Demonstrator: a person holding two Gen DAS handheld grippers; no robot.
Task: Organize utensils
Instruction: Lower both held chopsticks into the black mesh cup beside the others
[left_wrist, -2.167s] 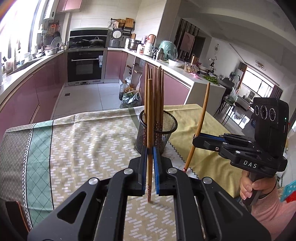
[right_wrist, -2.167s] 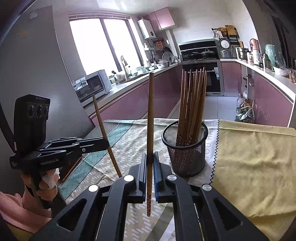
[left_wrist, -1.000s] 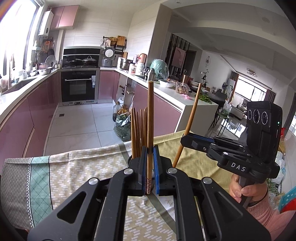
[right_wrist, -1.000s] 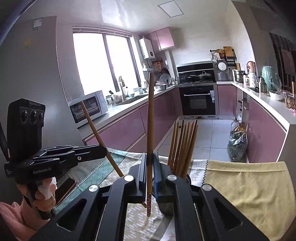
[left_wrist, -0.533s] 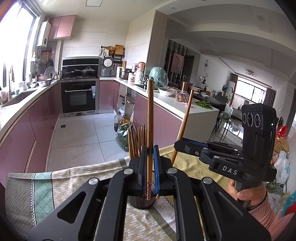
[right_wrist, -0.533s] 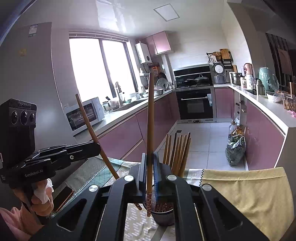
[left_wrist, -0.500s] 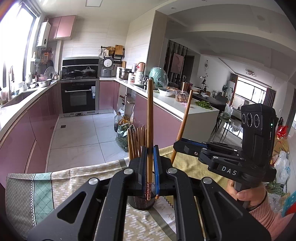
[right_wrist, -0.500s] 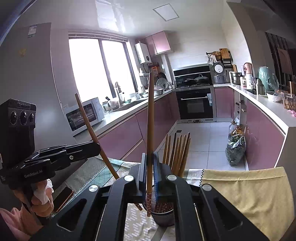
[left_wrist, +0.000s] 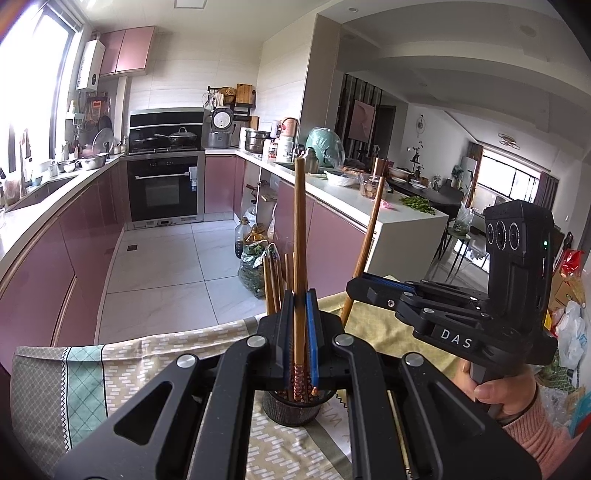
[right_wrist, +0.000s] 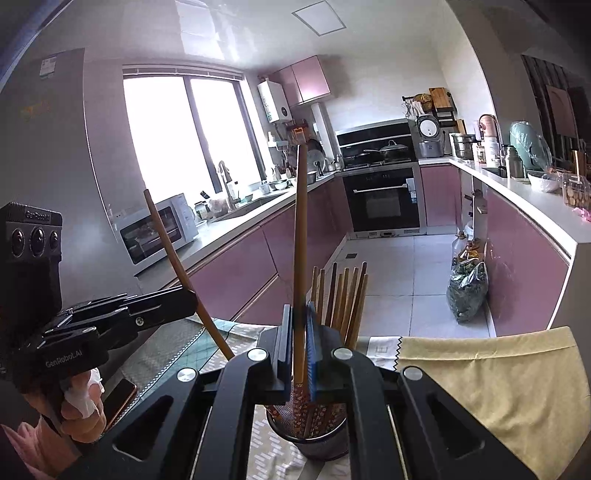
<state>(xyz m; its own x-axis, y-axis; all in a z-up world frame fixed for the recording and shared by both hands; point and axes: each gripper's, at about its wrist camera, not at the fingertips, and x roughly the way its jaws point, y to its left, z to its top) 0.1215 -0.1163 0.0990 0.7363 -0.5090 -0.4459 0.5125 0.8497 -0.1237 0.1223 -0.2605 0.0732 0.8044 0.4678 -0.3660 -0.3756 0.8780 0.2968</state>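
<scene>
A black mesh holder (left_wrist: 291, 408) with several wooden chopsticks (left_wrist: 273, 280) stands on the table, right below both grippers; it also shows in the right wrist view (right_wrist: 321, 439). My left gripper (left_wrist: 299, 332) is shut on one upright chopstick (left_wrist: 300, 236), its patterned end over the holder's mouth. My right gripper (right_wrist: 298, 347) is shut on another upright chopstick (right_wrist: 300, 236), its patterned end just over the holder. The right gripper (left_wrist: 360, 286) shows beside the left one, the left gripper (right_wrist: 188, 295) beside the right.
A patterned tablecloth (left_wrist: 85, 373) with a yellow part (right_wrist: 498, 384) covers the table. A phone (right_wrist: 120, 398) lies at the table's left. Kitchen counters (left_wrist: 66, 206), an oven (left_wrist: 164, 190) and a tiled floor lie beyond the far table edge.
Both grippers have risen and come over the holder, each keeping its chopstick. The holder now sits low, under the fingers, and the chopsticks' lower ends hang at its mouth.
</scene>
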